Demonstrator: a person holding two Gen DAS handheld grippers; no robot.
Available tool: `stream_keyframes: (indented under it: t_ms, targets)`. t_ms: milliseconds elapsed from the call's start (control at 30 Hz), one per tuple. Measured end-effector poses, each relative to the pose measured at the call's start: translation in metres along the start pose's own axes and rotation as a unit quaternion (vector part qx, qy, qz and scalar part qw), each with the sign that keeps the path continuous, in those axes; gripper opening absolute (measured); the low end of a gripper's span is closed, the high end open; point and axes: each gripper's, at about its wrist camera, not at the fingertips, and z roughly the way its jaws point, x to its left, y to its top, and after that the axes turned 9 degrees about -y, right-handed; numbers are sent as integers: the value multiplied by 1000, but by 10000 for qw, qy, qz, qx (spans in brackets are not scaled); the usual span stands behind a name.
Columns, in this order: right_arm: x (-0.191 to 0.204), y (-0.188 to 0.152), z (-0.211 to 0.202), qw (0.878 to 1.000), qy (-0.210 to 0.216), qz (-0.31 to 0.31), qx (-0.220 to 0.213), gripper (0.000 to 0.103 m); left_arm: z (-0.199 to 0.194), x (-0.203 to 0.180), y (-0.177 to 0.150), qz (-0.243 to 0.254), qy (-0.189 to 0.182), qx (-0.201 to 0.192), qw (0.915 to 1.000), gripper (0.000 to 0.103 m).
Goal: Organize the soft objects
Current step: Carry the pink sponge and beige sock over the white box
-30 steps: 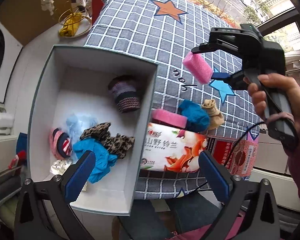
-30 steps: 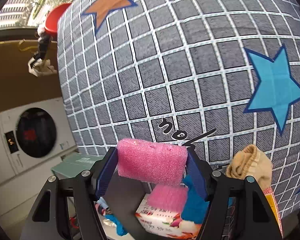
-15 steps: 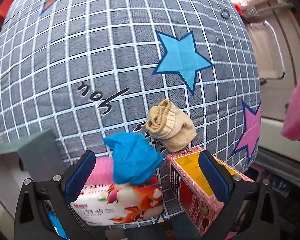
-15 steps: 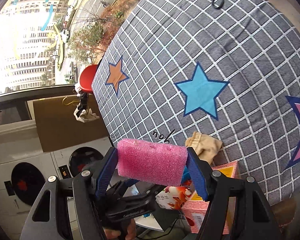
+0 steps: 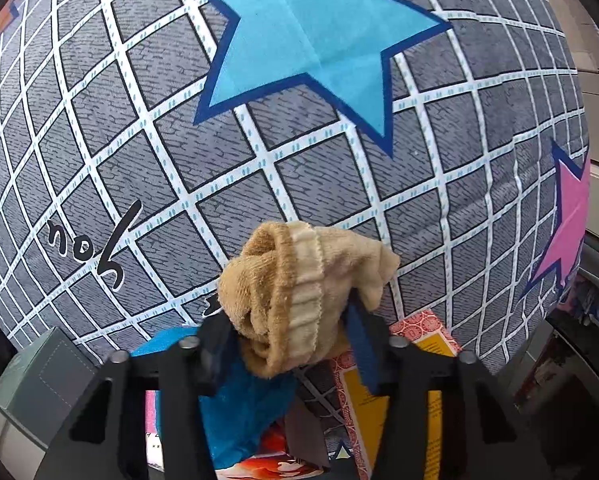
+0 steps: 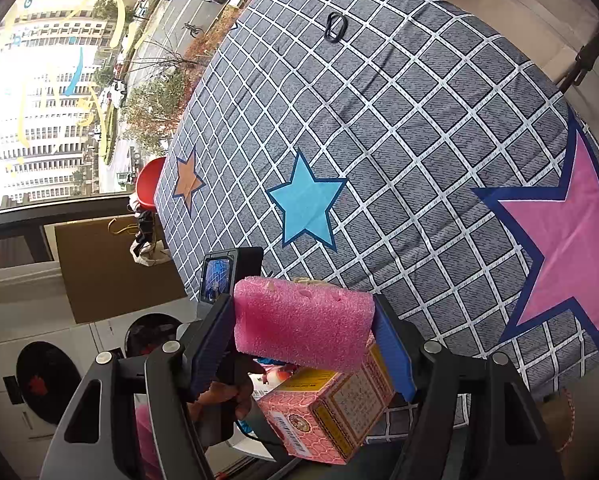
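Left gripper (image 5: 295,340) closing on a tan sock (image 5: 299,292), the rolled bundle already between the blue pads and bulging above them; hard to tell whether the pads press fully yet. Sock near the front edge of the surface (image 5: 179,128), a grey checked cloth with stars, just beside a blue cloth (image 5: 235,408) and above a red-and-yellow box (image 5: 419,364). Light, limp and springy by the look of the terry knit: likely to squash between the pads and sag or unroll if pinched by a loose flap only. Best taken across the thick rolled middle, around the ribbed cuff, as now, not by the thin tail on the right. No risk of breakage; main risk a snag on the blue cloth underneath, or dragging it along. Right gripper (image 6: 303,336) clamped on a pink sponge (image 6: 303,320), held by its two ends above the front edge of the surface, over the pink box (image 6: 331,412). Sponge light, porous, compressible, slightly dented at the pads; firm enough hold, little chance of slipping. Grey box corner (image 5: 39,384) at the lower left, probably the bin for both.
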Motion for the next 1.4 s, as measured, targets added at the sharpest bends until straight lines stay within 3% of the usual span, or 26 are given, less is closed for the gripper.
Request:
stream_keyframes:
  t_ms: [33,233,400,567,767,1000,1200,1400]
  targets:
    - [-1,-1,0,10000,-32,-41,5,70,-3,-2,-2,37,-23,-92,9999,26]
    - [7,-7,-6,9977,-393,-553,-49,70,-53,-15,-37,249,1,-1365,9903,24]
    - [33,-19,-8,9927,-518,-1090,-65,70,-85,-15,-80,93,-50,-2106,9775,24]
    - [67,-43,-6,9835,-642,-1690,12,70,-124,-11,-129,30,-173,-2508,9679,24]
    - [105,-80,-1,9663,-765,-2452,196,70,-134,-8,-192,-124,-347,-2622,9643,24]
    - [146,-138,37,9359,-935,-3317,727,70,-122,29,-256,-823,-458,-2661,9593,24]
    - [193,-184,70,8950,-1093,-4205,1015,70,-124,81,-303,-1637,-346,-2932,9413,24]
    - [243,-221,97,8529,-1116,-4981,1095,70,-112,125,-351,-2527,-305,-3067,9171,24]
